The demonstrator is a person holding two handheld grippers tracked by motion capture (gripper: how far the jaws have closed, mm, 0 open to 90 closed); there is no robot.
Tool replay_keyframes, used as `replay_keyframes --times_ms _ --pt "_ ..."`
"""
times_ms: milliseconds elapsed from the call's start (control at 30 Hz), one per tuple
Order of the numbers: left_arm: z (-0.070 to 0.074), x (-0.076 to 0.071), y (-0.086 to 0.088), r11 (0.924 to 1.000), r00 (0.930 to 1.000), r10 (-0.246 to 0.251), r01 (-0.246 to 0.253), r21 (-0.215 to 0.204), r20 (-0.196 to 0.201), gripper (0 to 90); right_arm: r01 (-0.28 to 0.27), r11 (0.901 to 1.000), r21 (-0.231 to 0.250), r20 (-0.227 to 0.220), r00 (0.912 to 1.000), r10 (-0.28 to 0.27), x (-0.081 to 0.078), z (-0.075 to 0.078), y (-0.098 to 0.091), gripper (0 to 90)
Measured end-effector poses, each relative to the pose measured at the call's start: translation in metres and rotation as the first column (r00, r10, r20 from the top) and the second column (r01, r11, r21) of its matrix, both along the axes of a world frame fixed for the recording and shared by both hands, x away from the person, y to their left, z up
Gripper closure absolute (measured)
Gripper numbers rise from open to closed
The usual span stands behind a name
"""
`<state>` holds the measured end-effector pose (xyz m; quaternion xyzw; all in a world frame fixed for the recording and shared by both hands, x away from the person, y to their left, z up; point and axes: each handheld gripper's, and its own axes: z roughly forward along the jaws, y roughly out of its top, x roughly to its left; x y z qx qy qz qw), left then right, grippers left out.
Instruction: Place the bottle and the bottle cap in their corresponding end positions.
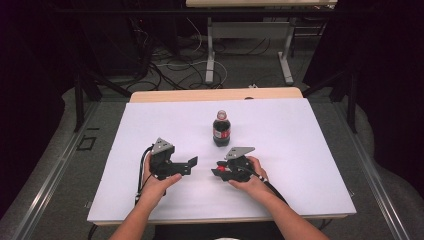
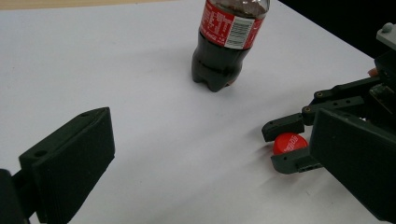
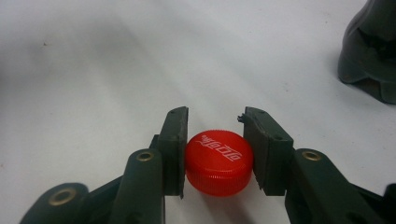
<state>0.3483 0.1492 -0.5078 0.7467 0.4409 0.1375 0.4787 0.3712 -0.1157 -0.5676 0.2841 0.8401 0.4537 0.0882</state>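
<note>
A dark cola bottle [image 1: 221, 129] with a red label stands upright on the white table [image 1: 300, 150], beyond both grippers. My right gripper [image 1: 216, 172] lies low over the table, shut on a red bottle cap [image 3: 219, 161]; both pads press the cap's sides, logo facing up. The left gripper view shows that same cap [image 2: 290, 142] between the right gripper's fingertips [image 2: 280, 126]. My left gripper [image 1: 192, 165] sits to the left of it, jaws wide open with nothing between them, pointing toward the right gripper. Its own jaws frame the bottle [image 2: 224, 46].
Bare white tabletop surrounds the bottle on all sides. Behind the table are a wooden edge [image 1: 215, 94], cables on the floor [image 1: 170, 65] and the legs of another table [image 1: 210, 55]. The bottle's base [image 3: 371, 51] stands at the upper right of the right gripper view.
</note>
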Motion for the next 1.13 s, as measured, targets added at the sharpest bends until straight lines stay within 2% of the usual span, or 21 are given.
replay_keyframes --times_ms 33,67,200,300,333,367,433,467,500,567,633,667,700,733,767,867,933,1000,1133 --pt "0.000 0.000 0.001 1.0000 1.0000 0.002 -0.002 0.004 0.000 0.7 0.005 0.9999 -0.012 -0.021 0.9998 -0.005 -0.001 0.001 -0.001 55.5" --pt "0.000 0.000 0.001 1.0000 1.0000 0.003 -0.003 0.000 -0.002 0.7 0.011 0.9999 0.001 -0.016 0.9998 -0.011 -0.001 0.000 0.000 52.0" --pt "-0.002 0.000 0.001 1.0000 0.9999 0.007 -0.007 -0.005 -0.007 0.7 0.009 1.0000 -0.002 -0.025 0.9996 -0.009 -0.001 0.000 0.000 46.1" --pt "-0.003 0.001 0.001 0.9999 0.9999 0.011 -0.011 -0.006 -0.013 0.7 0.009 0.9998 -0.016 -0.018 0.9998 -0.009 -0.005 0.008 -0.004 42.2" --pt "-0.003 0.001 0.002 0.9999 0.9999 0.016 -0.016 -0.002 -0.003 0.7 0.008 0.9999 -0.008 -0.006 1.0000 -0.008 -0.006 0.012 -0.006 40.5" --pt "-0.003 0.001 0.004 0.9999 0.9998 0.011 -0.011 -0.001 -0.014 0.7 0.019 0.9996 0.022 0.030 0.9993 -0.020 -0.008 0.015 -0.008 38.3" --pt "-0.003 0.001 0.007 0.9998 0.9998 0.016 -0.016 0.007 -0.014 0.7 0.034 0.9993 0.014 0.067 0.9971 -0.035 -0.012 0.025 -0.017 33.1" --pt "-0.003 0.001 0.009 0.9997 0.9995 0.023 -0.023 0.006 -0.021 0.7 0.033 0.9992 0.021 0.070 0.9970 -0.034 -0.013 0.031 -0.024 32.7" --pt "-0.004 0.001 0.011 0.9995 0.9993 0.030 -0.029 0.009 -0.021 0.7 0.048 0.9975 0.052 0.083 0.9952 -0.052 -0.014 0.034 -0.031 32.6" --pt "-0.004 -0.001 0.015 0.9989 0.9987 0.047 -0.047 0.006 -0.021 0.7 0.104 0.9922 0.068 0.090 0.9898 -0.110 -0.015 0.043 -0.047 31.2" --pt "-0.005 -0.002 0.021 0.9984 0.9981 0.056 -0.056 0.009 -0.027 0.7 0.172 0.9799 0.101 0.080 0.9804 -0.180 -0.016 0.049 -0.064 31.1" --pt "-0.005 -0.003 0.024 0.9980 0.9976 0.063 -0.063 0.001 -0.028 0.7 0.198 0.9709 0.135 0.054 0.9769 -0.207 -0.017 0.050 -0.073 31.1" --pt "-0.005 -0.004 0.026 0.9975 0.9971 0.071 -0.071 -0.002 -0.028 0.7 0.225 0.9627 0.150 0.041 0.9715 -0.234 -0.016 0.050 -0.081 30.7" --pt "-0.006 -0.004 0.030 0.9971 0.9967 0.076 -0.076 0.001 -0.027 0.7 0.253 0.9575 0.138 0.025 0.9656 -0.259 -0.016 0.051 -0.089 28.5" --pt "-0.006 -0.005 0.033 0.9964 0.9959 0.084 -0.084 0.003 -0.032 0.7 0.278 0.9513 0.132 0.045 0.9572 -0.286 -0.016 0.050 -0.097 25.5" --pt "-0.007 -0.007 0.043 0.9946 0.9939 0.103 -0.103 0.013 -0.038 0.7 0.358 0.9248 0.129 0.049 0.9291 -0.367 -0.015 0.050 -0.118 16.8" --pt "-0.009 -0.007 0.048 0.9931 0.9924 0.117 -0.117 0.016 -0.039 0.7 0.409 0.9053 0.115 0.067 0.9061 -0.418 -0.014 0.049 -0.130 15.0" --pt "-0.009 -0.007 0.053 0.9911 0.9907 0.131 -0.130 0.025 -0.036 0.7 0.442 0.8908 0.105 0.075 0.8897 -0.450 -0.013 0.048 -0.141 14.6" --pt "-0.011 -0.004 0.061 0.9875 0.9874 0.154 -0.153 0.039 -0.036 0.6 0.479 0.8721 0.101 0.071 0.8709 -0.486 -0.014 0.046 -0.158 13.2"
